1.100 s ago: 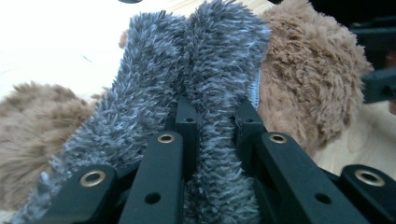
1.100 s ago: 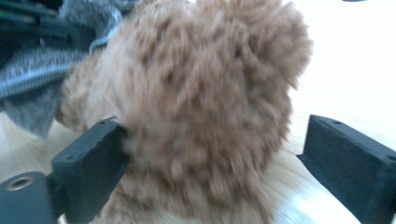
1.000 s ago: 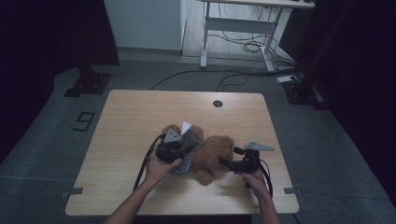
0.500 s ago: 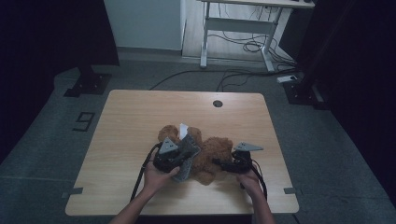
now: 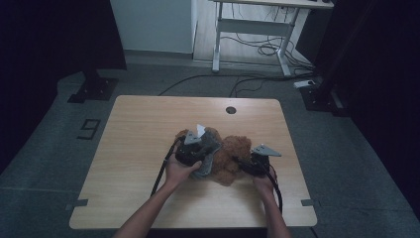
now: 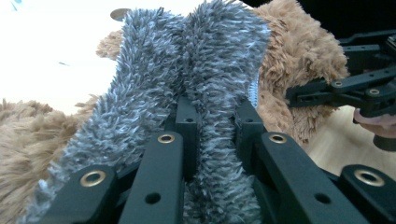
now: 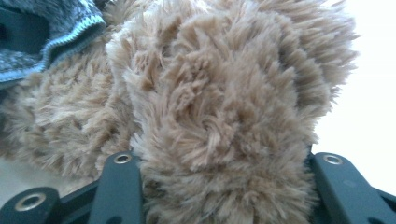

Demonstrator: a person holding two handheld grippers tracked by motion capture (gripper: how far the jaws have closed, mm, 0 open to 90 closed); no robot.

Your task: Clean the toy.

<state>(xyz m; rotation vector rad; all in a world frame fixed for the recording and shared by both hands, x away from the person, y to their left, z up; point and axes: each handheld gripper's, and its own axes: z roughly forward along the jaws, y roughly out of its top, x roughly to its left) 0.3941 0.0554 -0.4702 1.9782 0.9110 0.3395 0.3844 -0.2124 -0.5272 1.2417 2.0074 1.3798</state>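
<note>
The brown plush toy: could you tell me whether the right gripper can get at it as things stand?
Probably yes: the right gripper already has the brown plush toy's fur between its jaws, which have just been closing, with nothing between. The left gripper grips the grey fleece beside it.

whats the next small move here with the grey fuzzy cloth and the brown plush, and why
Probably draw the left gripper gently away from the right one. Its jaws are shut on a fold of the grey fuzzy cloth, which lies against the brown plush toy. The right gripper has just been closing, with a lobe of the plush between its jaws, so the toy looks anchored.
</note>
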